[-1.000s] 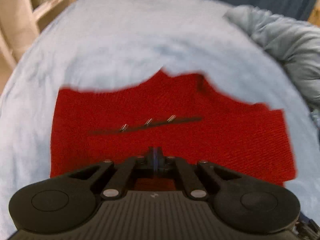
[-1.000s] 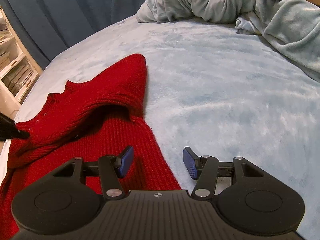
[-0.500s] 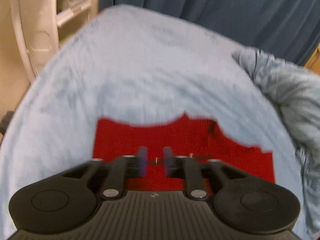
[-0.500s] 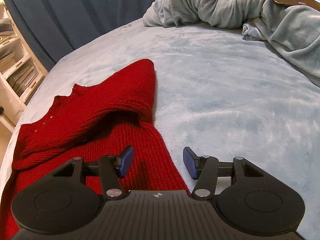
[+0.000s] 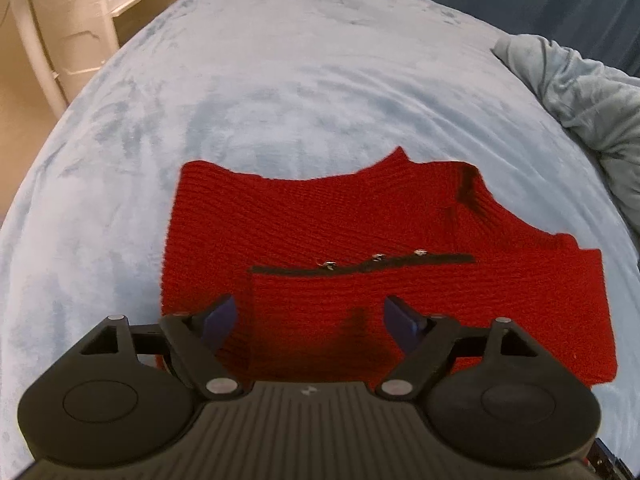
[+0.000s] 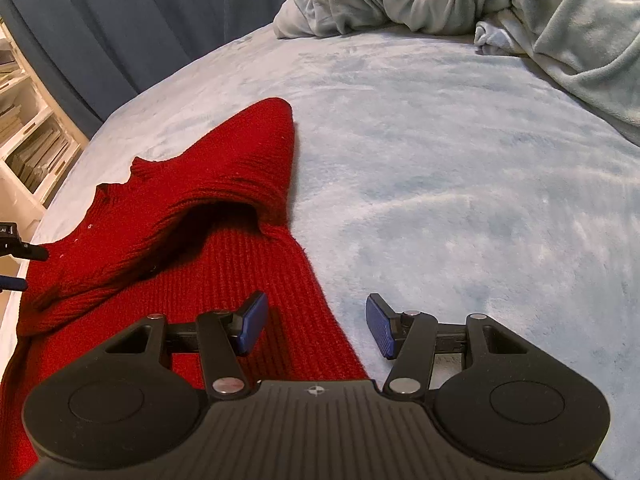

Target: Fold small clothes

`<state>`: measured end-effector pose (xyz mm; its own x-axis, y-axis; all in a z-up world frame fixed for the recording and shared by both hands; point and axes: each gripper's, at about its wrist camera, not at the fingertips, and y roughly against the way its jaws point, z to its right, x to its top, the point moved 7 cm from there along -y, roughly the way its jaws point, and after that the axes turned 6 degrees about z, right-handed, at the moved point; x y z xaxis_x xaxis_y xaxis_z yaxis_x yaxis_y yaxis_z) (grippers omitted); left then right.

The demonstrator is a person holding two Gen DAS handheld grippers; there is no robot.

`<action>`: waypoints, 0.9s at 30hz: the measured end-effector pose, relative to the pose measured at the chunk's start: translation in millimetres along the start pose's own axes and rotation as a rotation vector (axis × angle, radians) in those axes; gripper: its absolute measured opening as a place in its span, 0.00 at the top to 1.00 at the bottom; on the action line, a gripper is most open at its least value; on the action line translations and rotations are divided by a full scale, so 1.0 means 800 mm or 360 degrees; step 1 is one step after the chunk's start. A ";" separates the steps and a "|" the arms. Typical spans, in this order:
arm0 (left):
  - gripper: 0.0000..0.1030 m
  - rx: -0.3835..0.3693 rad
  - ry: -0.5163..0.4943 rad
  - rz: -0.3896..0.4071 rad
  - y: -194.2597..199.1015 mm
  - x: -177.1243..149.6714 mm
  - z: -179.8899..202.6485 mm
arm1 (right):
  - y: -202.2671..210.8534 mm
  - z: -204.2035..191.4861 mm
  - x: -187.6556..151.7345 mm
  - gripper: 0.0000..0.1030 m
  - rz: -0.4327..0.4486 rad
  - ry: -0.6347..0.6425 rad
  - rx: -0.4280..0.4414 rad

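A small red knit sweater (image 5: 360, 248) lies on the light blue bed cover (image 5: 280, 80), with a folded-over layer whose edge carries three small snaps (image 5: 376, 258). My left gripper (image 5: 310, 326) is open and empty, just above the sweater's near part. In the right wrist view the sweater (image 6: 192, 248) lies to the left, one part folded over with a loose open pocket. My right gripper (image 6: 316, 328) is open and empty, straddling the sweater's right edge. The left gripper's tip (image 6: 24, 252) shows at the far left edge.
A rumpled grey-blue blanket (image 6: 480, 0) is piled at the back right of the bed, also in the left wrist view (image 5: 592, 92). A white shelf unit (image 5: 72, 20) stands left of the bed. Dark blue curtains (image 6: 140, 12) hang behind.
My left gripper was shut, then opened wide and pulled back from the sweater, letting the folded layer lie. The right gripper stayed open and shifted only slightly.
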<state>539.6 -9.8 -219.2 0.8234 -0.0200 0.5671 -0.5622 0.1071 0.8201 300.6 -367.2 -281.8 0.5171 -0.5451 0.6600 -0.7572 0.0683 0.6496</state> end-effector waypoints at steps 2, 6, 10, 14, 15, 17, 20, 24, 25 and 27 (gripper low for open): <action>0.18 0.0004 0.0015 -0.0026 -0.006 0.000 -0.004 | -0.001 0.000 -0.001 0.45 -0.0002 0.0008 0.0001; 0.18 0.0010 0.0042 -0.0148 -0.028 -0.008 -0.007 | -0.002 -0.002 -0.003 0.44 -0.0002 0.0024 -0.0001; 0.18 -0.0016 0.0051 -0.0182 -0.039 -0.016 0.006 | -0.002 -0.002 -0.005 0.44 -0.0003 0.0041 -0.0003; 0.94 0.0069 -0.0046 -0.0001 -0.015 -0.005 0.022 | -0.003 -0.003 -0.005 0.44 -0.0005 0.0045 -0.0008; 0.94 0.0027 0.0017 0.0018 -0.003 0.000 0.024 | -0.003 -0.003 -0.005 0.44 -0.0004 0.0045 -0.0009; 0.94 -0.0051 0.0055 0.0133 0.034 0.019 0.031 | -0.003 -0.003 -0.004 0.44 -0.0004 0.0043 -0.0008; 0.94 -0.0140 0.0075 0.0262 0.080 0.045 0.026 | -0.003 -0.002 -0.004 0.44 -0.0002 0.0036 -0.0013; 0.90 -0.0056 0.0108 0.0289 0.070 0.053 -0.010 | 0.005 -0.010 0.008 0.44 0.0065 0.0013 0.0009; 0.81 -0.0069 0.0100 0.0240 0.053 0.045 -0.015 | 0.007 -0.013 0.011 0.44 0.0082 0.0012 0.0019; 0.65 0.0011 0.0052 0.0140 0.025 0.025 -0.021 | 0.007 -0.022 0.023 0.44 0.0114 0.0017 0.0037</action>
<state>546.0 9.0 -192.4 0.7728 0.0216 0.6343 -0.6329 0.1003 0.7677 313.2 -361.7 -259.7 0.4656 -0.5306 0.7083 -0.8013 0.0871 0.5919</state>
